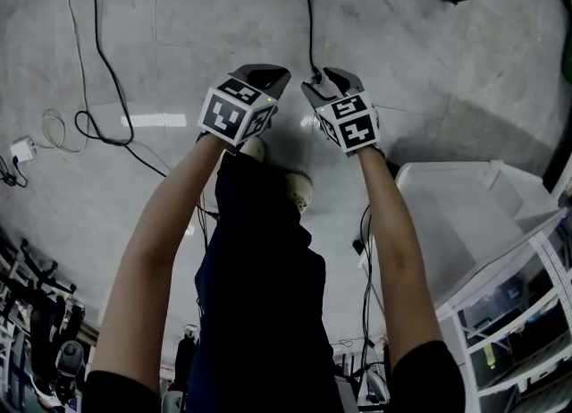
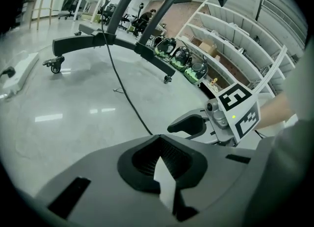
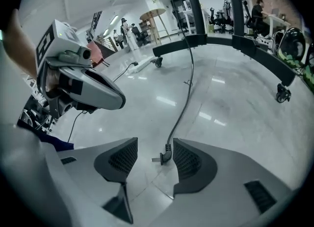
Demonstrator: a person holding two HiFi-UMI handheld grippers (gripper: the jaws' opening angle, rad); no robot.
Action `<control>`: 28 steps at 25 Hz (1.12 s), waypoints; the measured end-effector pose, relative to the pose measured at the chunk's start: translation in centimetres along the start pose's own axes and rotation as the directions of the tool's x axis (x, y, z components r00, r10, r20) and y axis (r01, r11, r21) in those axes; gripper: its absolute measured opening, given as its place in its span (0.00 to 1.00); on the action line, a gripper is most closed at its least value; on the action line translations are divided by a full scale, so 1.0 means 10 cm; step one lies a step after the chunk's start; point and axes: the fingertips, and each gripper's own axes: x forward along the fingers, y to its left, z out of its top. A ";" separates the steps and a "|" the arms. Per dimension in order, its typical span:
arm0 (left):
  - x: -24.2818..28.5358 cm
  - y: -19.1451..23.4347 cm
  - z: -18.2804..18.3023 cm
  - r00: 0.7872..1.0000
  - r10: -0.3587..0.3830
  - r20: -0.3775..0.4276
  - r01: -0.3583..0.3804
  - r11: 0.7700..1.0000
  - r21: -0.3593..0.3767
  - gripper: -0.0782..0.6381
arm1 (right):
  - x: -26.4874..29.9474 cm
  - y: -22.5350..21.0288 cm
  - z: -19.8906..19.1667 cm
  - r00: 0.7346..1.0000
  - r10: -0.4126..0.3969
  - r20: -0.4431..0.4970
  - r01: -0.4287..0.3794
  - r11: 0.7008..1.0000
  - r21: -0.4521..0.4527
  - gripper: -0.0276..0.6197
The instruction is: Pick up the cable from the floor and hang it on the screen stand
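Grey polished floor (image 1: 429,63) everywhere. Screen stand (image 3: 206,42) is the reference: dark curved base on castors, two uprights running out the top of both gripper views. White shelving (image 2: 235,49) sits to the right of the stand in the left gripper view. White bin (image 1: 465,214) is on the near side, far from the stand, by the person's right arm.

Cable (image 3: 189,81): black, comes down in front of the stand's base from above frame and ends at the right gripper.

Left gripper (image 2: 159,157): jaws fully together, nothing in them. It is held up on the near side of the stand, just beside the right one.

Right gripper (image 3: 155,157): jaws wide apart, not clamping anything. The cable's angled plug (image 3: 166,155) sits in the gap, close against the right-hand pad; can't tell if it touches.
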 end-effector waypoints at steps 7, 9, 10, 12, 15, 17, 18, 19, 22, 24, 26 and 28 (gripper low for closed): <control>0.15 0.06 -0.17 1.000 -0.016 -0.011 0.016 1.000 -0.001 0.11 | 0.30 -0.06 -0.19 0.998 -0.051 -0.037 0.052 0.999 0.014 0.40; 0.16 0.08 -0.18 1.000 -0.019 -0.010 0.019 1.000 -0.004 0.11 | 0.37 -0.07 -0.24 0.995 -0.085 -0.057 0.086 0.996 0.011 0.40; 0.17 0.08 -0.18 1.000 -0.020 -0.011 0.020 1.000 -0.001 0.11 | 0.39 -0.07 -0.26 0.993 -0.103 -0.065 0.104 0.995 0.004 0.40; 0.17 0.11 -0.20 1.000 -0.018 -0.015 0.019 1.000 0.004 0.11 | 0.39 -0.09 -0.26 0.987 -0.143 -0.069 0.142 0.990 -0.021 0.39; 0.17 0.13 -0.21 1.000 -0.015 -0.017 0.015 1.000 -0.001 0.11 | 0.39 -0.14 -0.25 0.982 -0.182 -0.060 0.181 0.983 -0.011 0.38; 0.17 0.12 -0.23 1.000 -0.017 -0.020 0.017 1.000 -0.001 0.11 | 0.38 -0.18 -0.26 0.980 -0.188 -0.061 0.190 0.982 0.016 0.32; 0.17 0.11 -0.25 1.000 -0.020 -0.024 0.020 1.000 0.001 0.11 | 0.39 -0.17 -0.26 0.981 -0.183 -0.064 0.185 0.982 0.030 0.31; 0.16 0.10 -0.27 0.999 -0.022 -0.027 0.022 1.000 0.002 0.11 | 0.39 -0.17 -0.27 0.982 -0.177 -0.067 0.179 0.983 0.040 0.31; 0.16 0.09 -0.29 0.999 -0.026 -0.030 0.026 1.000 -0.007 0.11 | 0.39 -0.19 -0.27 0.984 -0.162 -0.072 0.167 0.983 0.077 0.31; 0.15 0.06 -0.28 0.999 -0.029 -0.030 0.028 1.000 -0.012 0.11 | 0.38 -0.22 -0.28 0.984 -0.161 -0.072 0.168 0.980 0.109 0.31; 0.11 0.04 -0.28 0.999 -0.031 -0.035 0.030 0.999 -0.012 0.11 | 0.34 -0.21 -0.25 0.985 -0.161 -0.070 0.169 0.977 0.133 0.31; 0.04 0.02 -0.26 0.999 -0.027 -0.040 0.027 0.999 -0.021 0.11 | 0.28 -0.17 -0.18 0.986 -0.155 -0.060 0.163 0.974 0.155 0.31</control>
